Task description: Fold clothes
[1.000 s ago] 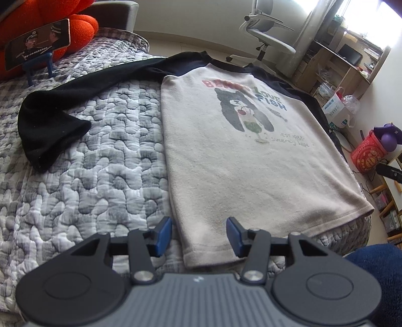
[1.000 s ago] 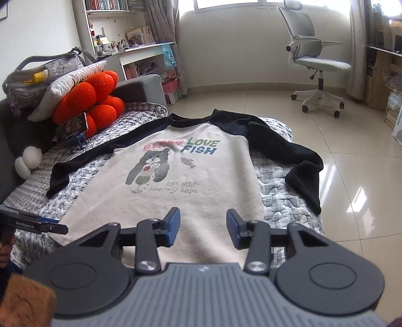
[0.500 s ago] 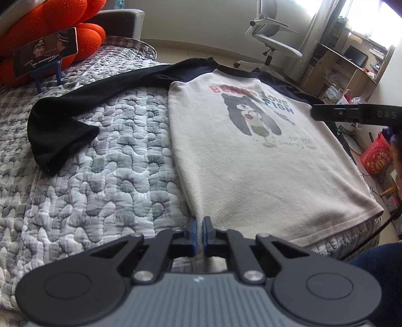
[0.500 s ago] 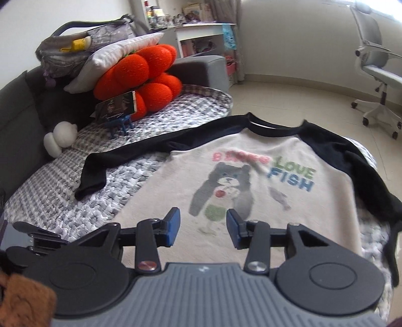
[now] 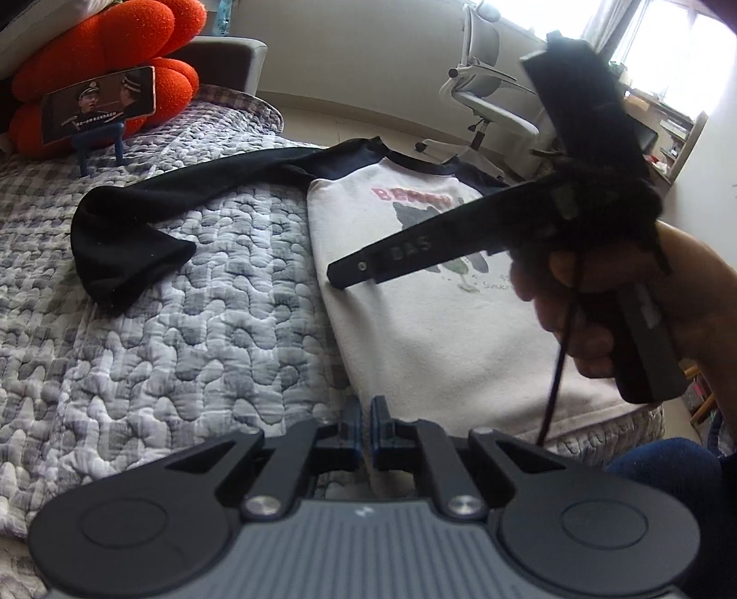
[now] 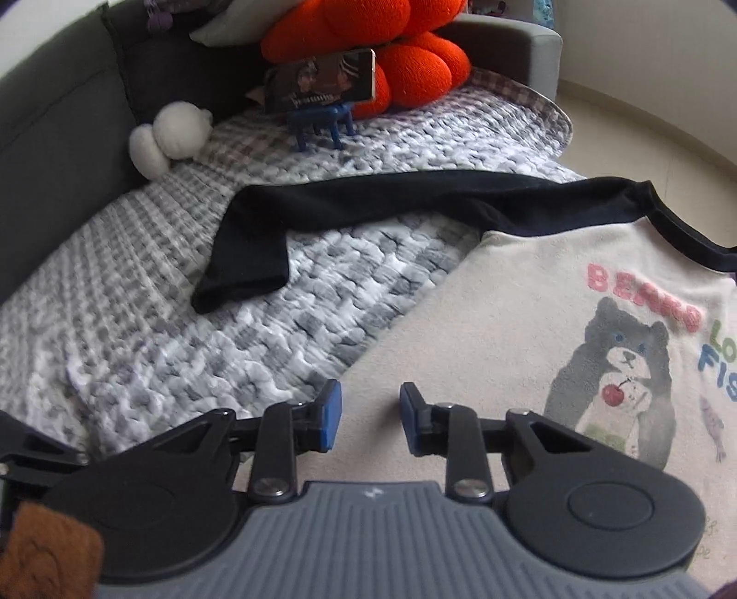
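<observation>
A cream shirt (image 5: 437, 331) with a bear print (image 6: 617, 368) and black sleeves lies flat, front up, on a quilted cover. Its black left sleeve (image 5: 138, 239) (image 6: 322, 202) stretches out sideways over the quilt, with the cuff end bent down. My left gripper (image 5: 364, 428) is shut on the shirt's hem at its left corner. My right gripper (image 6: 371, 414) is open and hovers just above the shirt's left side edge, nothing between its fingers. In the left wrist view the right gripper (image 5: 354, 272) reaches in from the right over the chest, held by a hand (image 5: 645, 313).
The grey-and-white quilted cover (image 5: 184, 350) spreads over a dark sofa (image 6: 55, 138). A phone on a blue stand (image 6: 322, 83), orange plush cushions (image 5: 115, 41) and a white plush toy (image 6: 166, 138) sit at the far end. An office chair (image 5: 488, 106) stands on the floor beyond.
My left gripper went from open around the hem corner to shut on it. My right gripper swung left across the shirt to its left edge and now shows in the left wrist view.
</observation>
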Available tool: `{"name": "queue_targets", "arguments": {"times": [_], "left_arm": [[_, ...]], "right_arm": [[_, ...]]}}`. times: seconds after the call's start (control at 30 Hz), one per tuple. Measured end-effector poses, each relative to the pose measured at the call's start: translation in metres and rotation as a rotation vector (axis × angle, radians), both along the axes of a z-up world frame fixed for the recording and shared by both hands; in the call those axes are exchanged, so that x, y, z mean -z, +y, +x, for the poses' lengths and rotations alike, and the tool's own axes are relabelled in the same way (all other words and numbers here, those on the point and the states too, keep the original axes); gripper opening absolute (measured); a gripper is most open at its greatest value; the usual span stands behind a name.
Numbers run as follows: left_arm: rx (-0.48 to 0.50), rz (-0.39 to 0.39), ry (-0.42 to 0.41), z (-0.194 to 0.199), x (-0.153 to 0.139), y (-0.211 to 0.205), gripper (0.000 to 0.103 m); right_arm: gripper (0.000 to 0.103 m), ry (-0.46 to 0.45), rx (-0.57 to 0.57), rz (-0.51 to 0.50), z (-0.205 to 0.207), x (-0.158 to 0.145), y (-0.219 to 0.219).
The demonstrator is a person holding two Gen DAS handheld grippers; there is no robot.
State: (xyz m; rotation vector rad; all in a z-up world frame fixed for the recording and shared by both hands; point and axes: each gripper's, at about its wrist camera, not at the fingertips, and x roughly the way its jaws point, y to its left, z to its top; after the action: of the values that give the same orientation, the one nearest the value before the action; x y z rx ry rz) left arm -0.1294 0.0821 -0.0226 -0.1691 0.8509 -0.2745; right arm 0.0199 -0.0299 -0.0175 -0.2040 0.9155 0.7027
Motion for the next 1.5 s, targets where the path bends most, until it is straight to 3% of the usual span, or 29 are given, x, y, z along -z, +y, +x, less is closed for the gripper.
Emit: {"name": "queue_targets", "arguments": {"times": [0.03, 0.13, 0.17, 0.2, 0.23, 0.27, 0.33, 0.4, 0.6, 0.67, 0.77, 0.83, 1.03, 1.3, 1.4, 1.43, 1.5], "left_arm": [[0.001, 0.004, 0.005, 0.001, 0.001, 0.0, 0.004], [0.0, 0.006, 0.01, 0.002, 0.003, 0.001, 0.004], [0.001, 0.005, 0.01, 0.002, 0.003, 0.001, 0.004], [0.002, 0.004, 0.01, 0.001, 0.003, 0.001, 0.004], [0.004, 0.001, 0.009, 0.001, 0.003, 0.001, 0.004], [0.006, -0.004, 0.006, 0.0, 0.002, 0.002, 0.004], [0.008, -0.017, 0.001, -0.001, 0.0, 0.003, 0.004], [0.007, -0.029, -0.002, -0.003, -0.002, 0.005, 0.004], [-0.019, -0.026, 0.031, 0.001, 0.001, 0.009, 0.005], [-0.031, -0.017, 0.047, 0.004, 0.003, 0.011, 0.015], [-0.066, -0.003, 0.02, 0.003, -0.001, 0.018, 0.039], [-0.108, 0.02, -0.009, 0.005, -0.007, 0.025, 0.041], [-0.232, 0.116, -0.047, 0.027, -0.016, 0.048, 0.051], [-0.245, 0.252, -0.089, 0.064, -0.021, 0.06, 0.067], [-0.228, 0.299, -0.094, 0.08, -0.019, 0.056, 0.072], [-0.226, 0.311, -0.097, 0.086, -0.018, 0.055, 0.074], [-0.225, 0.335, -0.103, 0.097, -0.016, 0.053, 0.078]], "right_arm": [[0.035, -0.005, 0.014, -0.026, 0.001, 0.004, 0.004], [0.035, -0.003, 0.027, -0.015, 0.001, 0.008, 0.011], [0.034, -0.026, 0.019, -0.057, -0.001, 0.011, 0.017], [0.03, -0.048, 0.012, -0.1, -0.003, 0.014, 0.022], [0.017, -0.07, 0.005, -0.139, -0.005, 0.017, 0.028], [0.008, -0.083, -0.002, -0.138, -0.007, 0.018, 0.029], [0.004, -0.094, 0.002, -0.103, -0.01, 0.014, 0.028], [0.004, -0.091, 0.018, -0.043, -0.012, 0.008, 0.025], [0.004, -0.061, 0.008, -0.04, -0.006, 0.017, 0.026], [0.005, -0.051, 0.006, -0.038, -0.005, 0.02, 0.026], [0.012, -0.023, 0.021, 0.026, -0.002, 0.014, 0.018], [0.012, 0.001, 0.018, 0.079, -0.001, 0.009, 0.012], [0.012, -0.098, 0.068, 0.116, 0.007, -0.025, 0.001], [0.013, -0.226, 0.16, 0.196, 0.025, -0.079, -0.026], [0.024, -0.245, 0.218, 0.29, 0.031, -0.099, -0.04], [0.037, -0.249, 0.243, 0.323, 0.033, -0.105, -0.045], [0.04, -0.264, 0.286, 0.379, 0.034, -0.113, -0.051]]}}
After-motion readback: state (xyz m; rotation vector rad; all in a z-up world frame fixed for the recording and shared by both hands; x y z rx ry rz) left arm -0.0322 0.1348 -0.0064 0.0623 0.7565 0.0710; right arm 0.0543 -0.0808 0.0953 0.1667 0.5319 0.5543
